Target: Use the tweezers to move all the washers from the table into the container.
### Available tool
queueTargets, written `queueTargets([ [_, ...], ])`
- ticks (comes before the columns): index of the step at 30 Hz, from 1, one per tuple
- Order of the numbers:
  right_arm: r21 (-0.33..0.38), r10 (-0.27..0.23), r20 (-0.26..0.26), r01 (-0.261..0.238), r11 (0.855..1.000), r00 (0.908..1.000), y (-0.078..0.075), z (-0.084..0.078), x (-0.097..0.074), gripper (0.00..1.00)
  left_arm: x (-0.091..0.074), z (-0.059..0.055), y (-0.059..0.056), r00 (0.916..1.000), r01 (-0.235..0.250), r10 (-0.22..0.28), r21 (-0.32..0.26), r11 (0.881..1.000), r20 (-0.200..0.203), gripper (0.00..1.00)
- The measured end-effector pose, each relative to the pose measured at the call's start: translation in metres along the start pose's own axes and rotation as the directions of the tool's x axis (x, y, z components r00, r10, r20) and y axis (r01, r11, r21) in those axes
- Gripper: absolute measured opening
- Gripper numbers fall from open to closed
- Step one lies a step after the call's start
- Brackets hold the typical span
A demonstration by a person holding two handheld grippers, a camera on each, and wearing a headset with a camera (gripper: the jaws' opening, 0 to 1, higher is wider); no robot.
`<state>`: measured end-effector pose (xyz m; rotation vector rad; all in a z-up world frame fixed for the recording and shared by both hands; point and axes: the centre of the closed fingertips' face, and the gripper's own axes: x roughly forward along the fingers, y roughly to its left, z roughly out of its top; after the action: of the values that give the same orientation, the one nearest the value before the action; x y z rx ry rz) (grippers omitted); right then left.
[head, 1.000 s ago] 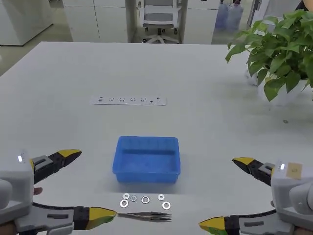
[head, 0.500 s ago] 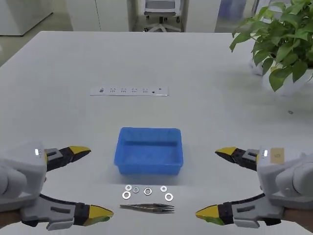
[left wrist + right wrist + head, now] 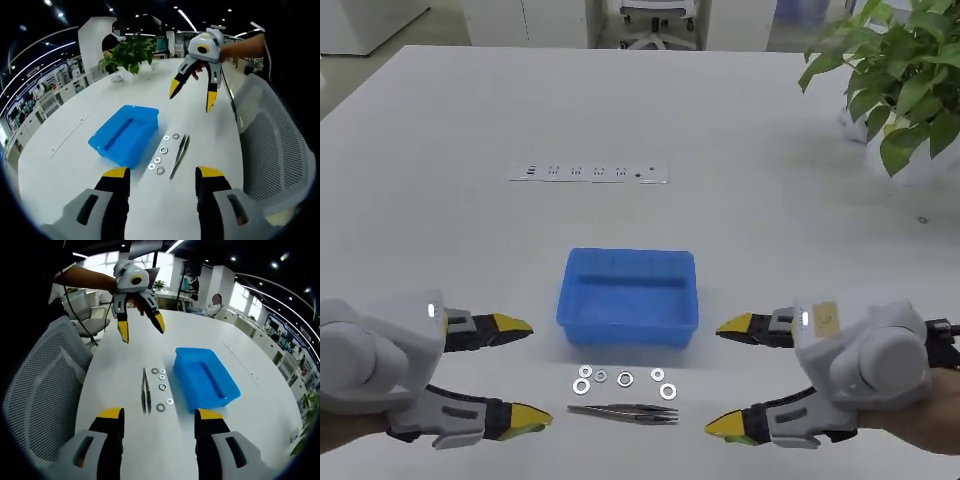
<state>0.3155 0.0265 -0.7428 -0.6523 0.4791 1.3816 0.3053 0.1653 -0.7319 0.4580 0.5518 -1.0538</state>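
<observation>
The tweezers lay on the white counter at its near edge, with the washers clustered just beyond them and the blue container just past those. The left claw hovered to the left of the tweezers and the right claw to their right, both released, with jaws spread wide and touching nothing.

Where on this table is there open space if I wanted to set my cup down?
Wide bare table beyond the power strip, and between strip and blue container. Crowded in front of the container: washers and tweezers lie between the left claw and right claw.
</observation>
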Motion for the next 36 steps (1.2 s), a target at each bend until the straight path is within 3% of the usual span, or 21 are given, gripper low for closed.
queueTargets([
  [8, -0.055, 0.061, -0.024, -0.063, 0.997, 0.9978, 0.007, 0.002, 0.017, 0.43, 0.014, -0.009, -0.008, 0.997, 0.058, -0.056, 0.038, 0.998, -0.055, 0.45],
  [19, -0.086, 0.137, -0.057, -0.142, 0.986, 0.9889, 0.019, -0.001, 0.041, 0.33, 0.034, -0.021, -0.016, 0.9863, 0.127, -0.118, 0.07, 0.989, -0.116, 0.28],
  [29, -0.103, 0.183, -0.097, -0.192, 0.976, 0.9784, 0.027, -0.004, 0.062, 0.26, 0.05, -0.031, -0.018, 0.9733, 0.172, -0.152, 0.107, 0.979, -0.172, 0.22],
  [36, -0.073, 0.201, -0.103, -0.209, 0.975, 0.9741, 0.029, -0.004, 0.075, 0.22, 0.059, -0.036, -0.02, 0.9659, 0.193, -0.166, 0.121, 0.974, -0.199, 0.19],
])
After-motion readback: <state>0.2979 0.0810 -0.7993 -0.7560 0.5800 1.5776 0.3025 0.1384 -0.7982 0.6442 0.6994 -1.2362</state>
